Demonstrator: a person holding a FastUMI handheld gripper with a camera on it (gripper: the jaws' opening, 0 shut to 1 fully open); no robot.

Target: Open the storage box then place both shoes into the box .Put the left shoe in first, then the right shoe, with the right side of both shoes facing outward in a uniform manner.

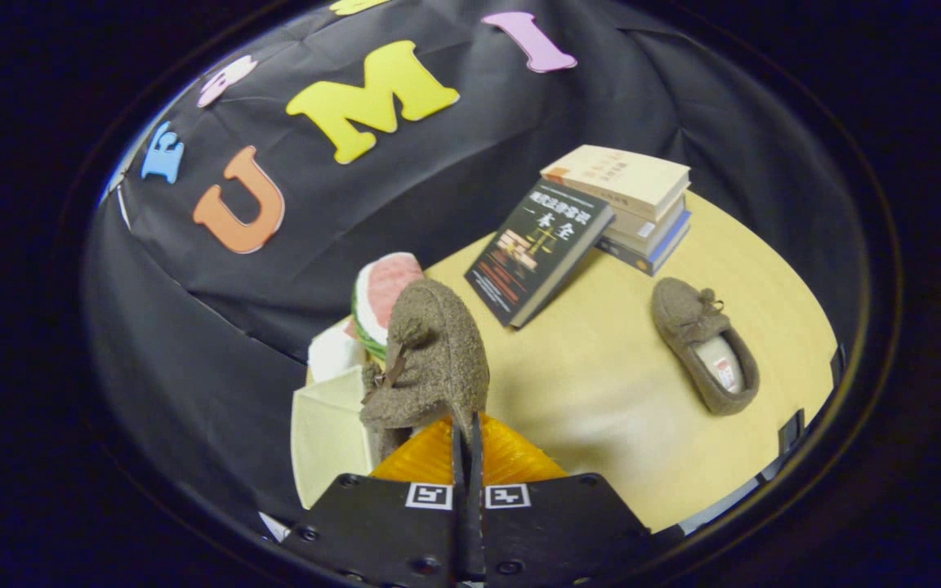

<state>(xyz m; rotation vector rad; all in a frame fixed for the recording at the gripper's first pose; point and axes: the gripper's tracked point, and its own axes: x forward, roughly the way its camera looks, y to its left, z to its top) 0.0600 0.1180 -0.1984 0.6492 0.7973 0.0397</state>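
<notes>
Here the gripper [466, 433], low in the frame's center, pinches 1 brown shoe [430, 359] between its jaws; another shoe [703, 343] lies at right.

Pale wooden bench [617, 392] as I see it

A brown shoe [706, 345] lies near its right edge; a stack of books [638, 208] sits at the far edge, a black book [540, 249] leaning against it.
</notes>
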